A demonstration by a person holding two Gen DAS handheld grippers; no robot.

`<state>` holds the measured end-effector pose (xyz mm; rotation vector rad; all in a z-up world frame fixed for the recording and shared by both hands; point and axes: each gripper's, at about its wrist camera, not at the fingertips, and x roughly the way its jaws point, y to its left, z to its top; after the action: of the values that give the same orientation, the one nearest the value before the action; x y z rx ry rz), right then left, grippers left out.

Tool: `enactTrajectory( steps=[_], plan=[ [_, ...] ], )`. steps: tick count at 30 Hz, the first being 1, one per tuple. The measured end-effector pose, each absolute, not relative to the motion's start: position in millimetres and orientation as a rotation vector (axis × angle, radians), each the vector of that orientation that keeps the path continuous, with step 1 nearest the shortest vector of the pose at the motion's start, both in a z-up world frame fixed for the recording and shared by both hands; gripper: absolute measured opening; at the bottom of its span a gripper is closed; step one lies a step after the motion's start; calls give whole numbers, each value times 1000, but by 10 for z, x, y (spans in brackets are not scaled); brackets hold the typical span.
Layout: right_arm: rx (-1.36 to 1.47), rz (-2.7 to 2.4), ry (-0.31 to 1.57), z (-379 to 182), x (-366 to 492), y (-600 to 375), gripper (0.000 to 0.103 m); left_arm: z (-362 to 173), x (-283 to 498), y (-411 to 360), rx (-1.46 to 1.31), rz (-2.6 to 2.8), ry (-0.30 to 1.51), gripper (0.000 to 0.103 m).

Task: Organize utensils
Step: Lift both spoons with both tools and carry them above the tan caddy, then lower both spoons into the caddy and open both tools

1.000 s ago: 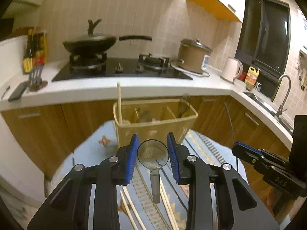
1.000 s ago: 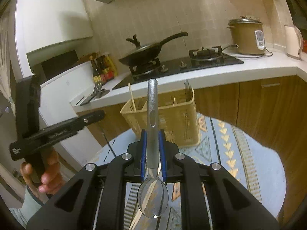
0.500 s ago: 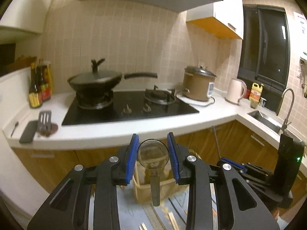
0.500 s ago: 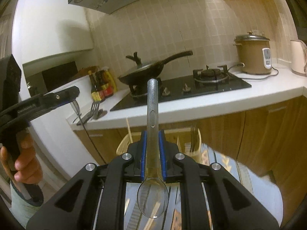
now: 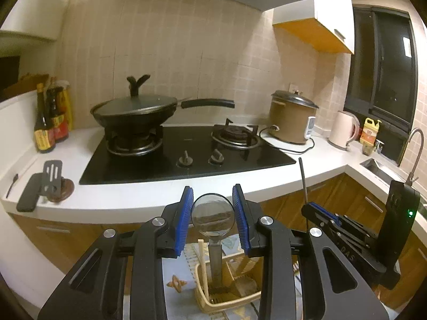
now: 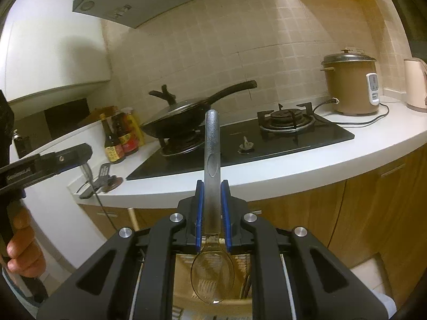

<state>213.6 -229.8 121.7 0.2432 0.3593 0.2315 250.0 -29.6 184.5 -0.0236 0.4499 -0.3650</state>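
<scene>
My left gripper (image 5: 212,208) is shut on a metal spoon (image 5: 212,217), bowl up between the blue pads, handle hanging down over the yellow utensil basket (image 5: 226,302) on the patterned cloth. A chopstick (image 5: 202,260) stands in the basket. My right gripper (image 6: 212,200) is shut on a second metal spoon (image 6: 212,160), handle pointing up and forward, bowl low toward the camera, above the basket (image 6: 184,280). The right gripper also shows in the left wrist view (image 5: 315,209). The left gripper also shows in the right wrist view (image 6: 80,154), held by a hand.
A white counter (image 5: 149,200) with a black hob (image 5: 186,154), lidded wok (image 5: 136,112), rice cooker (image 5: 291,122), kettle (image 5: 343,130) and sauce bottles (image 5: 50,122) stands behind. A spatula on a rest (image 5: 52,178) lies at its left. Wooden cabinets (image 6: 347,213) are below.
Both grippers have risen and tilted up with their spoons. The basket has dropped to the bottom of both views; the counter and hob now fill the middle.
</scene>
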Motion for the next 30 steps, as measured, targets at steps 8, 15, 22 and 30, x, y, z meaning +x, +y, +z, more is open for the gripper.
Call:
enactTrajectory(
  steps=[8,15,22,30],
  plan=[
    [252,227,350,948,2332,-2383,10,1662,2626,-380,-7,-375,456,29],
    [206,200,325,854,2324,-2342,10,1537,2683,-418,-2,-384,472,29],
    [174,193,314,775,2275,-2270,10,1425,2700,-374,-10,-379,498,29],
    [130,185,319,766,2146,-2207,11,1267,2653,-395,9,-400,548,30]
  ],
)
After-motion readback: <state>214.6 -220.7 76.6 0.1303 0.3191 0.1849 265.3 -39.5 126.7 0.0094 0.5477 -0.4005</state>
